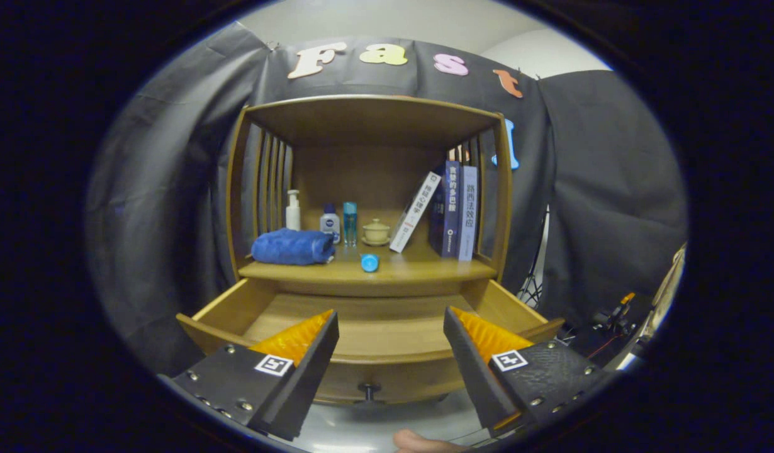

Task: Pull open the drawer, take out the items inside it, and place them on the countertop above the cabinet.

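Note:
The wooden cabinet's drawer stands pulled out toward me, its bare wooden floor showing between my fingers. A dark knob sits on the drawer front, low between the fingers. My gripper is open, wide apart, with nothing between its fingers, hovering in front of and above the drawer. On the countertop above the drawer lie a folded blue towel at the left and a small blue round item near the front edge.
At the back of the countertop stand a white pump bottle, two small bottles and a lidded ceramic cup. Several books lean at the right. Slatted side walls and a top board enclose the shelf. Tripod gear sits at right.

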A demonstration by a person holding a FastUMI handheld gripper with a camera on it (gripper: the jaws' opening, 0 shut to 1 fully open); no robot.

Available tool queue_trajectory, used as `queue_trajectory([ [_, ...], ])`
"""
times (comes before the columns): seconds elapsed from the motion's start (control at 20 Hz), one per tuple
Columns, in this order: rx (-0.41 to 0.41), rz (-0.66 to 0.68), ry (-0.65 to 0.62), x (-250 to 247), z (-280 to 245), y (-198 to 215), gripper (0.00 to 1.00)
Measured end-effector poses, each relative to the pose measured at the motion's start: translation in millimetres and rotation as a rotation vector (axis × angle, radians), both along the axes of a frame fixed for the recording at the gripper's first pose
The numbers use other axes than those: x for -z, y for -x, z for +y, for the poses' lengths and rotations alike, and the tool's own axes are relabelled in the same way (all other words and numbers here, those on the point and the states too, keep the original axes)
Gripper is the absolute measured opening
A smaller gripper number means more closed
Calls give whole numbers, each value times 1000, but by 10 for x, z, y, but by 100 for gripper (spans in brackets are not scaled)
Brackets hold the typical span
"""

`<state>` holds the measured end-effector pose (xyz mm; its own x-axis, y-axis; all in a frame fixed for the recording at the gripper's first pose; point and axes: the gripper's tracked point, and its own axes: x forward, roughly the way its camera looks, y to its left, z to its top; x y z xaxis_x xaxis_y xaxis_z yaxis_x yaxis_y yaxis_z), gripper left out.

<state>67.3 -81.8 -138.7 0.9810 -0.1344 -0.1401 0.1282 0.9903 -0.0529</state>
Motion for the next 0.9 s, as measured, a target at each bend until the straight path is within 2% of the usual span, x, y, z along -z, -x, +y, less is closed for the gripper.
queue_trajectory([
  [0.3, 23, 47, 11, 610, -118, 73, 99],
  [0.55, 8, 101, -104, 962, -8, 215, 99],
  [0.9, -18, 179, -145, 1272, 106, 156, 100],
])
